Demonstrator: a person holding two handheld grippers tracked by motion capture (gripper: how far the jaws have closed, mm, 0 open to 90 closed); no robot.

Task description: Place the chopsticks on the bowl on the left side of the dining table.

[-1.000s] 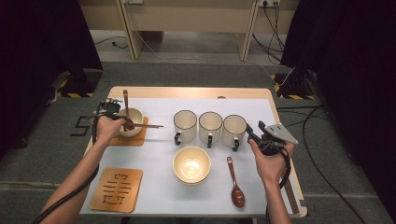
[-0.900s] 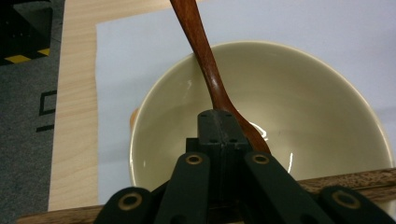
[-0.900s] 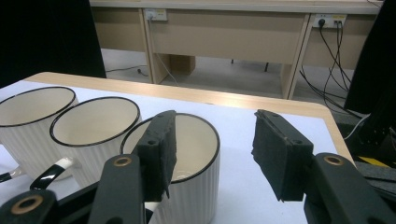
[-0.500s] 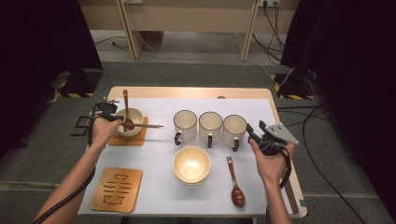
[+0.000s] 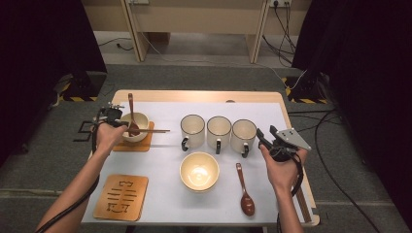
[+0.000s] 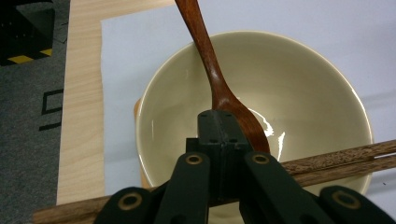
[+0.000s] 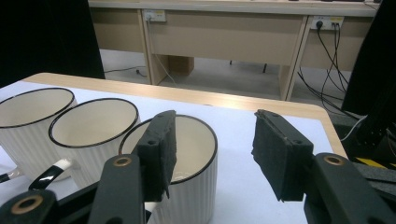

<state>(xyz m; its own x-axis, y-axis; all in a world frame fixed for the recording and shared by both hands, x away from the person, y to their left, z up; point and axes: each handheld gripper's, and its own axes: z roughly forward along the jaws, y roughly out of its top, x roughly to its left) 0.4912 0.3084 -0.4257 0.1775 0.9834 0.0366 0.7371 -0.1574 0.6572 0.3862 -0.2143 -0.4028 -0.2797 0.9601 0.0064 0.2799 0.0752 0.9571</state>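
- Left gripper (image 6: 218, 122): jaws pressed together, clamped on the bowl end of a brown wooden spoon (image 6: 210, 70), handle slanting up and away over the far rim.
- Spoon's scoop down inside the small cream bowl (image 6: 317, 88), near or on its bottom; cannot tell which.
- Pair of wooden chopsticks (image 6: 336, 161) lying across the near rim of that bowl, just under the jaws.
- Seen from above: same bowl (image 5: 141, 121) sitting on a wooden coaster (image 5: 138, 144) at the table's left, left gripper (image 5: 121, 123) at its near-left edge.
- Right gripper (image 7: 212, 149): jaws wide apart, holding nothing, hovering just beside the nearest of three white ribbed mugs (image 7: 191, 154), one pad over its rim.
- From above: right gripper (image 5: 265, 138) right of the mug row (image 5: 218, 132), no contact evident.
- Judged done: one place close to set, with bowl on coaster, chopsticks across, spoon going in but not yet released.
- Judged left: second bowl (image 5: 199, 171) bare on the table, second coaster (image 5: 121, 196) empty at front left, second spoon (image 5: 244, 191) lying loose beside that bowl; mugs untouched.
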